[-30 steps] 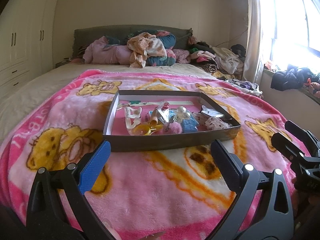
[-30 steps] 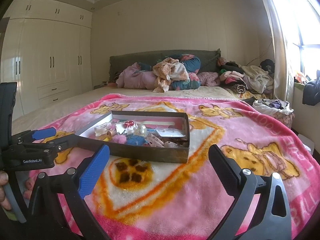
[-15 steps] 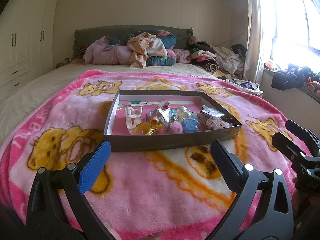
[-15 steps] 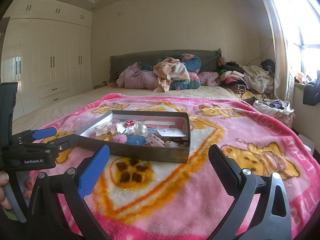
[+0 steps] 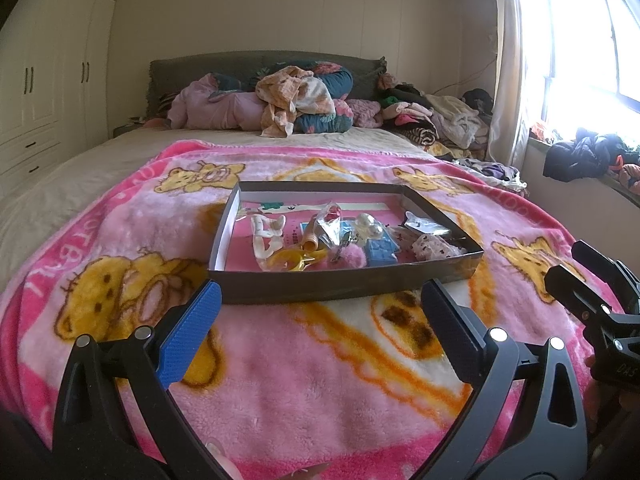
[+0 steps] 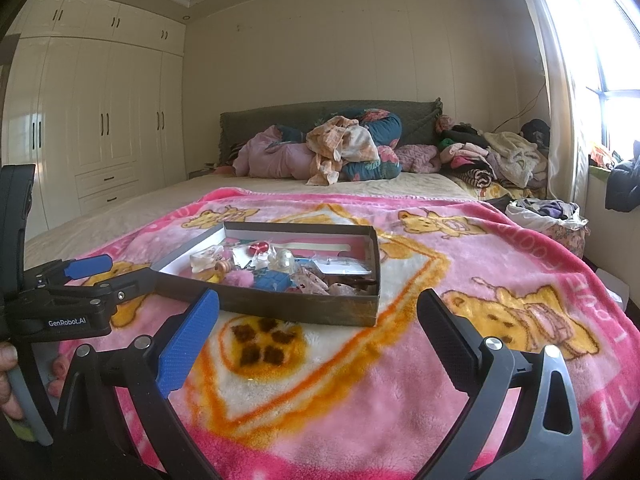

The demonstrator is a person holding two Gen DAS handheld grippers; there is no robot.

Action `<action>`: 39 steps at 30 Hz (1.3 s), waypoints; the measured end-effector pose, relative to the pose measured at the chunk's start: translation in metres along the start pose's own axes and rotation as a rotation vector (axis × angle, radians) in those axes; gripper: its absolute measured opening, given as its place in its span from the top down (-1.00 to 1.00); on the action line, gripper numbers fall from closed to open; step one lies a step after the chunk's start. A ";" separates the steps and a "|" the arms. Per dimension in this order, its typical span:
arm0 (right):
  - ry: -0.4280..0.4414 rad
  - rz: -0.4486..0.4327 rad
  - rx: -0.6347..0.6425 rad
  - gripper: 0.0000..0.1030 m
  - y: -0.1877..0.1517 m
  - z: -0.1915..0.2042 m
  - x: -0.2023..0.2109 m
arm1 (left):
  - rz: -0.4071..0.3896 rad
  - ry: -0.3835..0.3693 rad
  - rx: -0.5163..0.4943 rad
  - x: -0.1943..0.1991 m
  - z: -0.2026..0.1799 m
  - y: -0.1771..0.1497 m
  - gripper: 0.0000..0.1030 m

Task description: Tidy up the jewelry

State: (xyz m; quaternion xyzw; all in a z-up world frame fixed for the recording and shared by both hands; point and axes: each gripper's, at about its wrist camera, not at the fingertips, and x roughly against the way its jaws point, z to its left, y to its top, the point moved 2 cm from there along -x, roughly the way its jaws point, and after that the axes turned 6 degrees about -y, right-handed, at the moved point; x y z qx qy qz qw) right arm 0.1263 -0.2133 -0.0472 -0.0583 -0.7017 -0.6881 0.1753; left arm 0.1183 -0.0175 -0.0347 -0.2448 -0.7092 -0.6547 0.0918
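Note:
A shallow dark cardboard box [image 5: 344,286] [image 6: 296,307] lies on a pink bear-print blanket [image 5: 304,380] [image 6: 480,248]. Inside it sit jumbled trinkets: a pink pompom [image 5: 350,258] [image 6: 239,279], a blue block [image 5: 382,249] [image 6: 272,281], pearl beads [image 5: 369,224] [image 6: 283,257], a yellow ring piece [image 5: 290,260], a red heart [image 6: 259,247] and clear packets [image 5: 424,226]. My left gripper [image 5: 320,310] hovers open just short of the box's near wall, nothing between its fingers. My right gripper [image 6: 318,320] is open too, near the box's near right corner. Each gripper shows at the edge of the other's view: the right gripper [image 5: 600,292] and the left gripper [image 6: 80,276].
Piled clothes and bedding [image 5: 296,100] [image 6: 344,148] lie against the headboard. White wardrobes [image 6: 100,128] line the left wall. A window [image 5: 592,40] and a sill with dark clothes [image 5: 580,156] are on the right. A bag of clothes [image 6: 548,212] sits beside the bed.
Both views have shifted only slightly; the box sits a touch nearer in frame. Both grippers stay open and nothing in the box has moved.

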 end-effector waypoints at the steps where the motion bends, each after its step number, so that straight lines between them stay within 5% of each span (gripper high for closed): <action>1: 0.000 0.000 0.000 -0.87 0.000 0.000 0.001 | 0.001 0.000 -0.001 0.000 0.000 0.000 -0.78; 18: -0.001 0.000 0.000 -0.87 0.000 0.000 0.001 | 0.002 -0.004 0.001 -0.001 0.004 0.001 -0.78; 31: -0.037 0.042 -0.037 -0.87 0.000 -0.016 -0.010 | 0.020 0.065 0.026 -0.008 0.016 0.005 -0.78; 34: -0.123 0.115 -0.082 -0.87 0.003 -0.045 -0.035 | 0.072 0.142 0.090 -0.025 0.057 0.015 -0.78; 39: -0.413 0.325 -0.098 -0.87 0.007 -0.130 -0.108 | 0.180 0.349 0.153 -0.069 0.157 0.037 -0.78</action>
